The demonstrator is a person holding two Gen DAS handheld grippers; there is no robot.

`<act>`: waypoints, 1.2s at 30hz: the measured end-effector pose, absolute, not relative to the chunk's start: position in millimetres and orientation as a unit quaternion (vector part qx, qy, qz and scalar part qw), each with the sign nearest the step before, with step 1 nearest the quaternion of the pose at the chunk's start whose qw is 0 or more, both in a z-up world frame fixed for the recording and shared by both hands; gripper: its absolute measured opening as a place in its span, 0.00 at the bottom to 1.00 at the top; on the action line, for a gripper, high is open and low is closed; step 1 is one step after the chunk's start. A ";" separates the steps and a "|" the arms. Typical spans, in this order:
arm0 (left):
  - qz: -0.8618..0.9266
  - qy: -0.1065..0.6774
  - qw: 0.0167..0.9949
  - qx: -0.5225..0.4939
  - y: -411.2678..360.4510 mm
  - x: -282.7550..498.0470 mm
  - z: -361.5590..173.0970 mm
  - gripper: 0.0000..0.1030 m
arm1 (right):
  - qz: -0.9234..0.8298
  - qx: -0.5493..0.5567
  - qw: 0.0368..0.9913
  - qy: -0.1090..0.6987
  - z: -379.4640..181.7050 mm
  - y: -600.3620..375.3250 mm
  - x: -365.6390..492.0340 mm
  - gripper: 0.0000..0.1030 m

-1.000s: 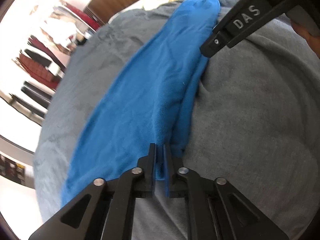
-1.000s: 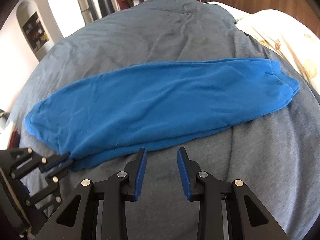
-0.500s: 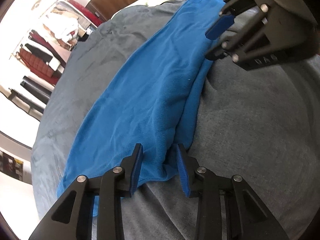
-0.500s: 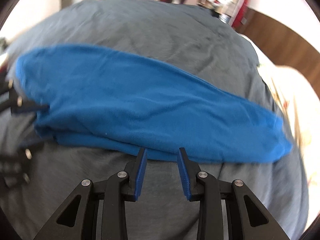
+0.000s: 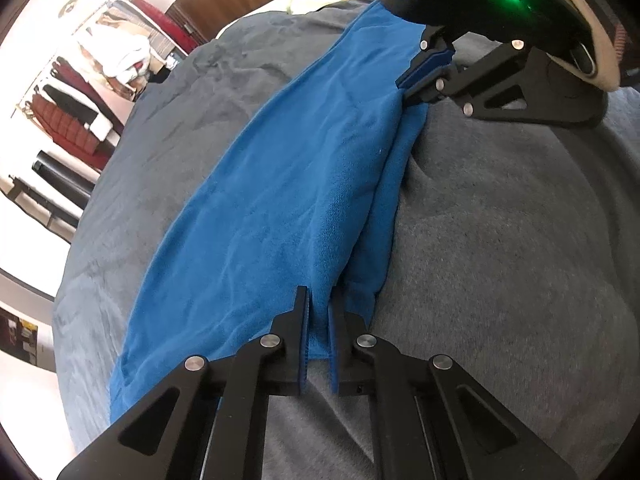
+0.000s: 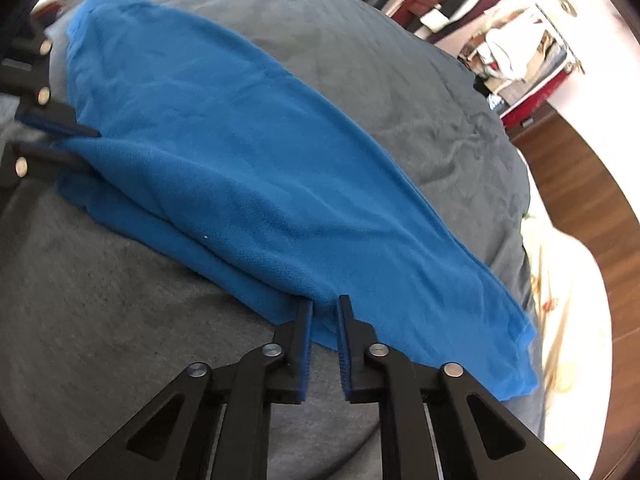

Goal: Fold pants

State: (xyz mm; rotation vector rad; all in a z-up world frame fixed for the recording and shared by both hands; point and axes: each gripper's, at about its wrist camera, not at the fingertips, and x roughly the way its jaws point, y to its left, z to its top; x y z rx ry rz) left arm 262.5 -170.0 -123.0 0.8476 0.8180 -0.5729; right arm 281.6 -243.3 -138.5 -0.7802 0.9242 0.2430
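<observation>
Blue fleece pants (image 5: pixel 280 184) lie folded lengthwise as a long strip on a grey bed cover (image 5: pixel 500 240). My left gripper (image 5: pixel 318 320) is closing its jaws on the near edge at one end, with fabric pinched between the pads. My right gripper (image 6: pixel 324 312) is closing on the same long edge of the pants (image 6: pixel 240 152) near the other end, and blue cloth sits between its pads. Each gripper shows in the other's view: the right gripper (image 5: pixel 404 88) at the top, the left gripper (image 6: pixel 90 148) at the left edge.
The grey bed cover (image 6: pixel 100 280) spreads around the pants on all sides. A cream patterned pillow (image 6: pixel 568 320) lies past one end of the pants. A clothes rack (image 5: pixel 80 92) stands beyond the bed, and dark wood (image 6: pixel 580 184) shows behind the pillow.
Both grippers stood open half a second ago and have closed on the pants' near edge. The right gripper rolled and came down to the edge at the far end.
</observation>
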 end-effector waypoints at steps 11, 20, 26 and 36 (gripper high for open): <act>-0.285 0.385 0.773 0.416 -168.6 252.6 -135.4 0.07 | 0.123 -0.388 0.799 0.442 -140.4 -244.3 267.9 0.05; -0.279 0.389 0.770 0.421 -175.7 256.0 -139.8 0.12 | 0.092 -0.396 0.791 0.457 -156.5 -248.8 270.7 0.05; -0.275 0.404 0.777 0.396 -172.4 258.7 -127.2 0.29 | 0.041 -0.358 0.798 0.484 -145.3 -267.6 272.4 0.07; -0.227 0.393 0.832 0.319 -132.6 249.8 -62.4 0.49 | -0.002 -0.240 0.837 0.492 -88.3 -265.3 259.0 0.35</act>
